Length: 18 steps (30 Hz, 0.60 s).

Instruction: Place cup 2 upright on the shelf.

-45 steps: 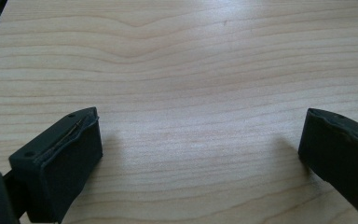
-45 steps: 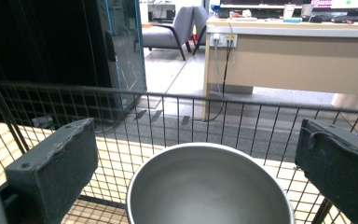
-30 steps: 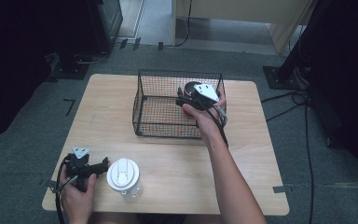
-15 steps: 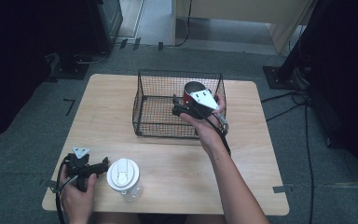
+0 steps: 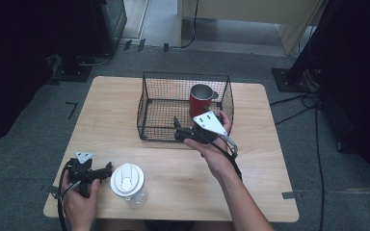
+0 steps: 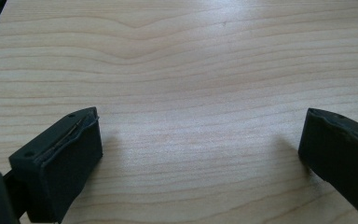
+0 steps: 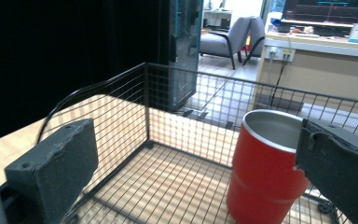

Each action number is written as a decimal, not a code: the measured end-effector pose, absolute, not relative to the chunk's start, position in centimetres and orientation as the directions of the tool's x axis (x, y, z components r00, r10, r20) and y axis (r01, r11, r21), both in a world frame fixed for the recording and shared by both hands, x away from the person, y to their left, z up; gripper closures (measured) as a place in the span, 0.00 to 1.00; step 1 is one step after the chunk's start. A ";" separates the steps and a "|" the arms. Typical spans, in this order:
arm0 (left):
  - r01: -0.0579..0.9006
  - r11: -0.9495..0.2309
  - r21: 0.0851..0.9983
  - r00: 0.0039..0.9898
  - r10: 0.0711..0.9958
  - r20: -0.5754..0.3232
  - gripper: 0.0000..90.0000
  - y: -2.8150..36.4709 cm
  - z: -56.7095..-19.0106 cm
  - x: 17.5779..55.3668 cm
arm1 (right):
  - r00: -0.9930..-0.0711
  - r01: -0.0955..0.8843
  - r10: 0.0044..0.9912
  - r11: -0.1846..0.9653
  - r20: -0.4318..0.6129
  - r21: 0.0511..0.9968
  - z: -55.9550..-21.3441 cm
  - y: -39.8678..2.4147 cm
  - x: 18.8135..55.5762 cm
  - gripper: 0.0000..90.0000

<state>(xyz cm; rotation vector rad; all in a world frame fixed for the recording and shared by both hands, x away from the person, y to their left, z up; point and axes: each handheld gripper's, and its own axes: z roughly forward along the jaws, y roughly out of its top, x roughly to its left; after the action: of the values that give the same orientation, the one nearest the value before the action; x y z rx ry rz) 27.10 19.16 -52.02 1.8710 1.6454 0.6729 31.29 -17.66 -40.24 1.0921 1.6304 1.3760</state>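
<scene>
A red metal mug [image 5: 200,100] stands upright in the right rear part of a black wire basket [image 5: 149,108] at the table's middle. My right gripper [image 5: 177,129] hovers at the basket's front wall, open and holding nothing, its jaws pointing left. In the right gripper view, my right gripper [image 7: 193,158] looks into the basket [image 7: 140,107], with the mug [image 7: 265,172] just inside the right jaw and apart from it. My left gripper [image 5: 105,169] rests at the front left of the table, open. In the left gripper view, my left gripper [image 6: 198,140] frames bare wood.
A clear cup with a white lid [image 5: 126,182] stands just right of the left gripper near the table's front edge. The wooden table [image 5: 270,159] has bare surface right of and in front of the basket. Cables and stands lie on the floor around it.
The right gripper has pulled back from over the mug toward the basket's front wall. The mug now stands free in the basket. The left gripper has not moved.
</scene>
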 end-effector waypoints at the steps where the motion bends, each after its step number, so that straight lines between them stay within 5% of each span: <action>1: 0.715 -0.096 0.692 0.124 0.992 0.010 0.00 19.2 -52.0 27.1 | -0.381 0.148 0.924 0.066 -0.004 0.987 -40.4 -17.6 30.9 0.00; 18: 0.714 -0.095 0.694 0.122 0.992 0.011 0.00 19.1 -52.0 27.2 | -0.471 0.157 0.882 0.092 -0.008 0.983 -43.5 -16.5 25.9 0.00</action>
<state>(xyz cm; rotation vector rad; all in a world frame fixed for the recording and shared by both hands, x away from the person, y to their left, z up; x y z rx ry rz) 27.16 19.11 -52.03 1.8689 1.6462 0.6757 25.91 -16.52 -43.52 1.0278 1.7260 1.4293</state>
